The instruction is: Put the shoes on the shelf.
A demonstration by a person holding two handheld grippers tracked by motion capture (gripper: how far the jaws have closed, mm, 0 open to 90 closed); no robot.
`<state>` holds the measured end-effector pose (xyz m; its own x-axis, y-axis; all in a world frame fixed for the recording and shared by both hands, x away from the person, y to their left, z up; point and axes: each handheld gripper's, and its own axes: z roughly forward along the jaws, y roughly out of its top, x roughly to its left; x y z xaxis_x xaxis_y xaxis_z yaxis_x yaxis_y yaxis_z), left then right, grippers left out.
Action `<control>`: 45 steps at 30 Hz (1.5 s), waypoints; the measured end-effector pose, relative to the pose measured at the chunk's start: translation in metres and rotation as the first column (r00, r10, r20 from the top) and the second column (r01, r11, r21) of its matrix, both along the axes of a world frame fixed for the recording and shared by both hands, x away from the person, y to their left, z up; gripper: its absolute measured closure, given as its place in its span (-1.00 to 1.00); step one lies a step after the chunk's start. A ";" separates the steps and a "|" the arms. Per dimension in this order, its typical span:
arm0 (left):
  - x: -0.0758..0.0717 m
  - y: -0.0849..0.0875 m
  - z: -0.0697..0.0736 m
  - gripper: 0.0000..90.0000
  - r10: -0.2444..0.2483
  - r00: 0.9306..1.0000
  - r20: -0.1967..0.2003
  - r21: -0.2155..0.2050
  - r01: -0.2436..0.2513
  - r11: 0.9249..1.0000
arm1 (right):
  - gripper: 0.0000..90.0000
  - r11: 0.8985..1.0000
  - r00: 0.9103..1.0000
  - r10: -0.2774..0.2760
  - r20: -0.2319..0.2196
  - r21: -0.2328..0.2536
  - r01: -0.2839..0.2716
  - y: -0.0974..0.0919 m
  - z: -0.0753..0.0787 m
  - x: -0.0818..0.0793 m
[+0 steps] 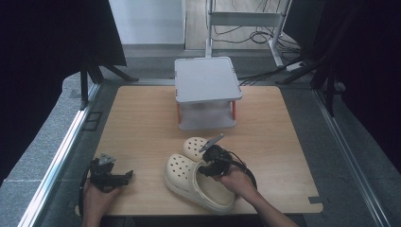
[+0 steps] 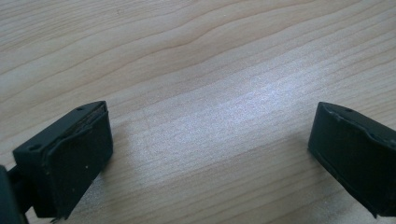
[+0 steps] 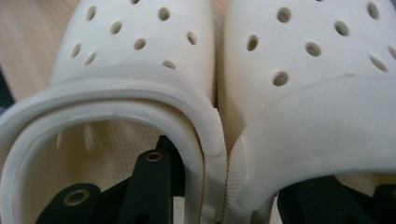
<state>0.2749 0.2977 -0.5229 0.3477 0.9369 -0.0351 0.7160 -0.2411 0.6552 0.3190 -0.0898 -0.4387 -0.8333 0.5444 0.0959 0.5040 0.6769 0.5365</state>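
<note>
Two cream clogs lie side by side, touching, on the wooden table (image 1: 142, 123): the near clog (image 1: 196, 182) at 6 o'clock from table centre, the far clog (image 1: 193, 147) just behind it. One grey two-tier rack (image 1: 206, 92) stands at 12 o'clock, near the far edge. The right gripper (image 1: 210, 166) clamps the clogs' adjoining walls, one jaw inside each clog. The left gripper (image 1: 109, 177) rests at 8 o'clock by the near edge, jaws spread wide, holding nothing. Bare tabletop lies at 3 and 9 o'clock.
</note>
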 end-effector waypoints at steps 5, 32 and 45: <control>0.000 0.000 0.000 -1.00 0.001 1.000 0.000 -0.001 -0.001 1.000 | 0.46 1.000 1.000 0.003 0.019 -0.001 -0.003 -0.006 0.018 0.001; 0.000 0.000 0.000 -1.00 0.000 1.000 0.001 -0.002 0.000 1.000 | 0.45 0.993 0.993 -0.116 0.034 0.036 0.115 -0.047 0.114 0.026; 0.001 -0.001 0.000 -1.00 -0.001 1.000 0.001 -0.002 0.001 1.000 | 0.45 0.986 0.985 -0.168 0.046 0.022 0.168 -0.050 0.151 0.047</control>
